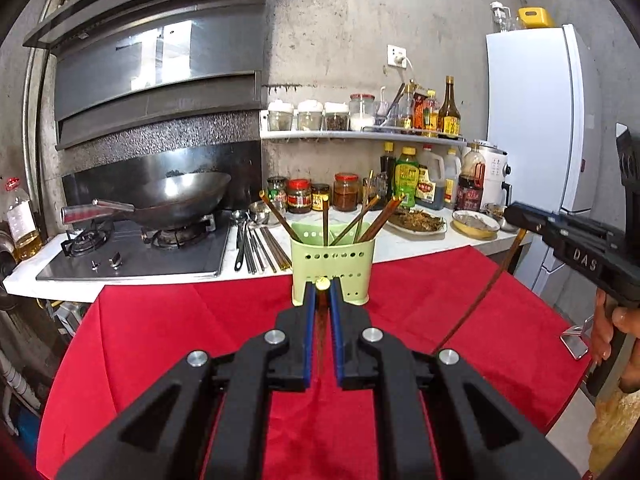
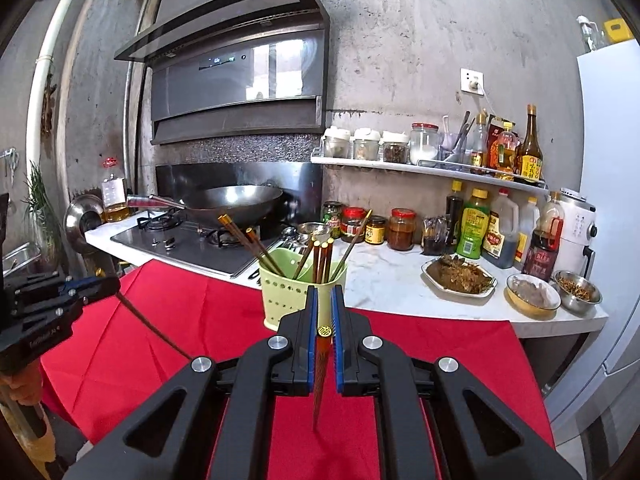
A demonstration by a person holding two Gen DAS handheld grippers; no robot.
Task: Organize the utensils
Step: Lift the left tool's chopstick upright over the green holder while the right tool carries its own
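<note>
A pale green perforated holder stands on the red cloth at the desk edge, with about 6 dark brown chopsticks leaning inside, gold-capped at their tops. 2 more chopsticks are in the air: the left tongs are clamped on 1 brown chopstick, its gold cap at the tips; the right tongs pinch a second chopstick, patterned reddish-brown and hanging point down. Beyond, 1 wok sits on the stove, with loose cutlery beside it.
</note>
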